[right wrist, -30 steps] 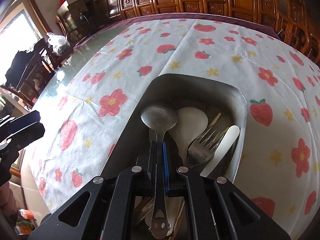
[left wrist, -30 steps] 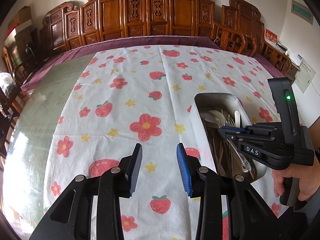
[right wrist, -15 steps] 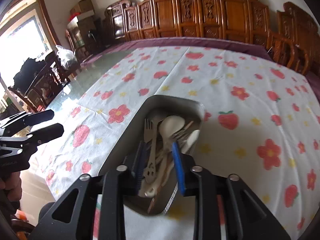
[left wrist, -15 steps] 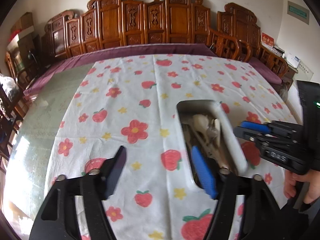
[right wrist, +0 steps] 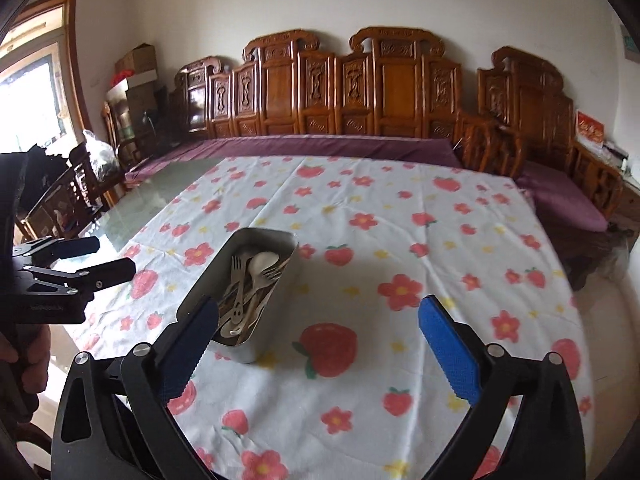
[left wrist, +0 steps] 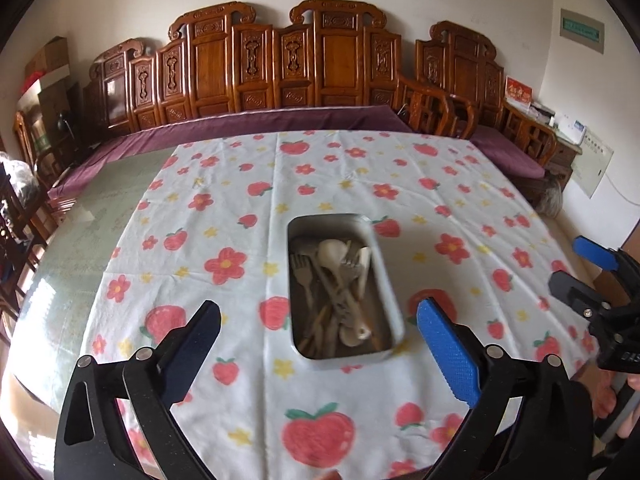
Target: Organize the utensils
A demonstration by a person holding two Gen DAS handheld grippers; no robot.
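In the left wrist view, the left gripper (left wrist: 318, 340) is hovering above the surface (left wrist: 72, 240), its fingers (left wrist: 448, 354) spread wide with nothing between them. The flowered cloth (left wrist: 224, 216) is covering most of the surface, and the metal tray (left wrist: 384, 276) is sitting on it at 12 o'clock from that gripper, framed by the two fingers but well clear of both. The utensils (left wrist: 340, 280) are lying heaped inside the tray: forks, pale spoons and wooden-looking handles crossing one another, too blurred to count. At 3 o'clock the right gripper (left wrist: 582, 268) is entering from the edge, apart from the tray.

In the right wrist view, the left gripper (right wrist: 96, 258) is showing at 9 o'clock, held off the left side of the cloth (right wrist: 400, 240), its two fingers parted. The tray (right wrist: 280, 304) is lying at about 11 o'clock from the right gripper (right wrist: 320, 338), angled, its near end passing just behind the dark left finger (right wrist: 188, 344). The utensils (right wrist: 252, 280) are resting inside it, fork tines and a pale spoon bowl pointing to the far end. The right gripper's fingers are standing wide apart and holding nothing, the blue one at 3 o'clock over bare cloth. Carved wooden benches (right wrist: 360, 92) are lining the wall at 12 o'clock
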